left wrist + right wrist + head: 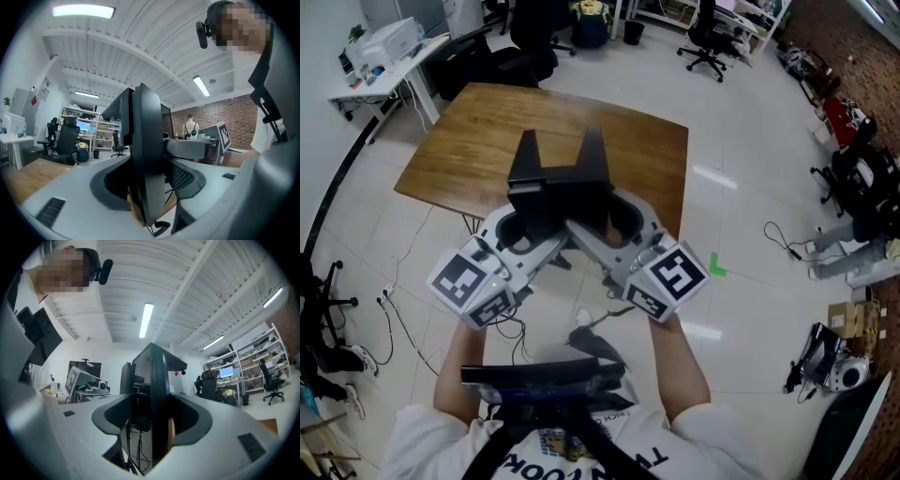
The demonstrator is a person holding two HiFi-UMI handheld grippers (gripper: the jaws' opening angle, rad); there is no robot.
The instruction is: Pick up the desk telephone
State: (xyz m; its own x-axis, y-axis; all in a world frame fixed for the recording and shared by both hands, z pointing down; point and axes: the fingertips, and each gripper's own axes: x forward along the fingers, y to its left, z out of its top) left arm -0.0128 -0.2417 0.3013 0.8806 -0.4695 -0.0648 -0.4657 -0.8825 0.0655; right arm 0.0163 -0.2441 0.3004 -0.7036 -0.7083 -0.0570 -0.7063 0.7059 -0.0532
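Observation:
The black desk telephone (558, 192) hangs in the air over the wooden table (469, 141), two black prongs pointing away from me. My left gripper (530, 223) clamps its left side and my right gripper (614, 223) its right side. In the left gripper view the telephone (145, 159) stands edge-on as a dark slab between the grey jaws, with its curly cord (159, 228) dangling below. The right gripper view shows the same slab (157, 399) between that gripper's jaws, with cables (133, 446) trailing under it. Both grippers are shut on the telephone.
Black office chairs (530, 47) stand beyond the table, another chair (708, 42) further right. A white desk with a printer (384, 56) is at the far left. Cables (403, 319) lie on the tiled floor; equipment (853, 187) lines the right wall.

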